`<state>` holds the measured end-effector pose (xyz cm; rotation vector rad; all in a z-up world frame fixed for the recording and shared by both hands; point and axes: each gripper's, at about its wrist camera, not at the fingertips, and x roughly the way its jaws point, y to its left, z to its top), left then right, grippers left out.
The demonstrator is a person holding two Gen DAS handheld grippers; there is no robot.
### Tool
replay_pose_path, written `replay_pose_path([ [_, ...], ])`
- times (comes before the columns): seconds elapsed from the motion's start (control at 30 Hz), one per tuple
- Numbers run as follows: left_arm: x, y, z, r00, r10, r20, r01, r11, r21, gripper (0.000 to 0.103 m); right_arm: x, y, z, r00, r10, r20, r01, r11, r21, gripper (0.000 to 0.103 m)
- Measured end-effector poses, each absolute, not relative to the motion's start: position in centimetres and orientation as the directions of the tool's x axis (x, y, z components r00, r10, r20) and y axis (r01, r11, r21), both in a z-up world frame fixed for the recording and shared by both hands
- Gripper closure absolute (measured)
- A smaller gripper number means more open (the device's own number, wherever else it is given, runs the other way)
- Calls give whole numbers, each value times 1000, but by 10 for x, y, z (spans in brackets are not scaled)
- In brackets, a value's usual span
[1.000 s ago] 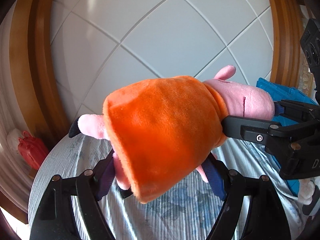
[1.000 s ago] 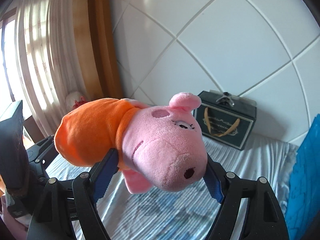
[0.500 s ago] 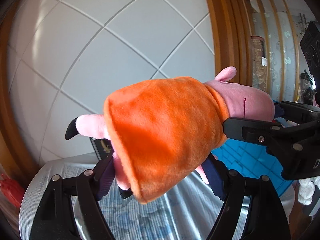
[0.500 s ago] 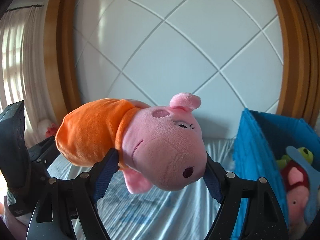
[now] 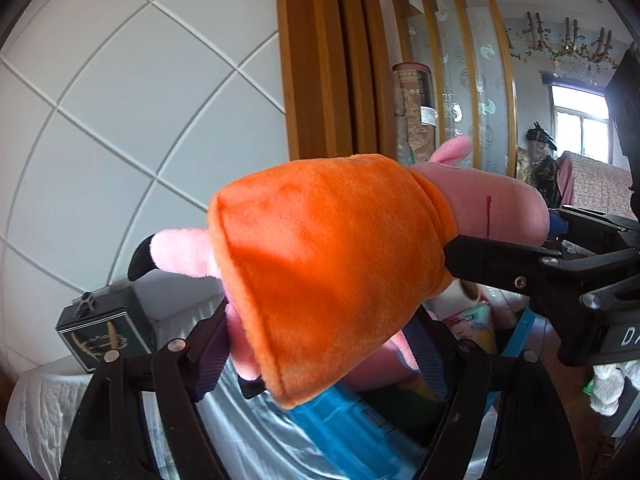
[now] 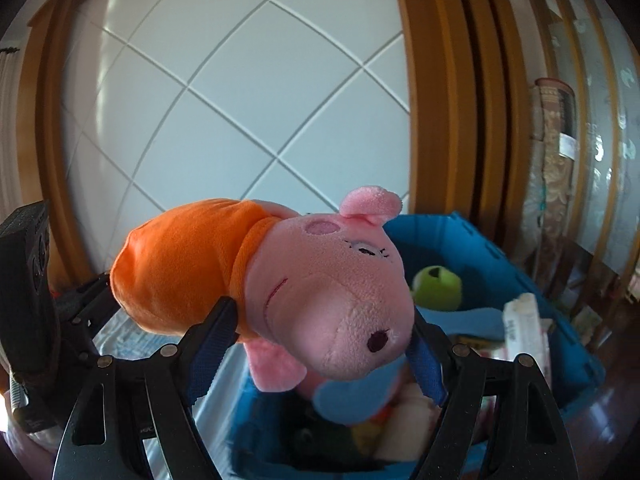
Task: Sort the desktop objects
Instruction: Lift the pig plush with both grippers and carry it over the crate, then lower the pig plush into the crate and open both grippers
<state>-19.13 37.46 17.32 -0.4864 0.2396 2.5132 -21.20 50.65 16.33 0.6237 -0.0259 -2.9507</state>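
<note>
A pink plush pig in an orange dress [image 5: 328,252] hangs in the air, held by both grippers. My left gripper [image 5: 320,344] is shut on the skirt end, its blue pads pressing the dress from both sides. My right gripper [image 6: 320,336] is shut on the pig's head [image 6: 332,300], snout pointing down at me. The right gripper's black frame [image 5: 560,276] enters the left wrist view from the right. Below the pig stands an open blue bin [image 6: 460,236] with a green plush [image 6: 436,288] and other soft toys inside.
A dark gift box [image 5: 100,332] sits on the striped cloth [image 5: 48,408] at the left. Behind are a white tiled wall [image 6: 240,100] and a wooden frame [image 6: 436,80]. A slatted glass partition [image 5: 460,80] and a cluttered room lie to the right.
Both grippers have swung to the right with the pig, rising a little. The blue bin has come under the toy; the dark box has slid to the left.
</note>
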Motion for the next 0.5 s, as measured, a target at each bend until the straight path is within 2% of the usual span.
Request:
replay_pose_path([
  [0.13, -196, 434, 166, -734, 511, -447, -591, -805, 51, 24, -214, 568, 157, -900, -91, -425, 70, -995, 64, 23],
  [0.23, -211, 474, 154, -679, 500, -538, -598, -801, 11, 24, -225, 609, 144, -879, -91, -468, 48, -993, 104, 23],
  [0.33, -224, 499, 137, -635, 453, -626, -582, -814, 0, 24, -235, 634, 121, -855, -103, -509, 40, -990, 133, 23],
  [0.5, -233, 524, 112, -589, 369, -719, -555, -832, 27, 24, -260, 653, 85, -787, -120, -605, 22, -986, 166, 23],
])
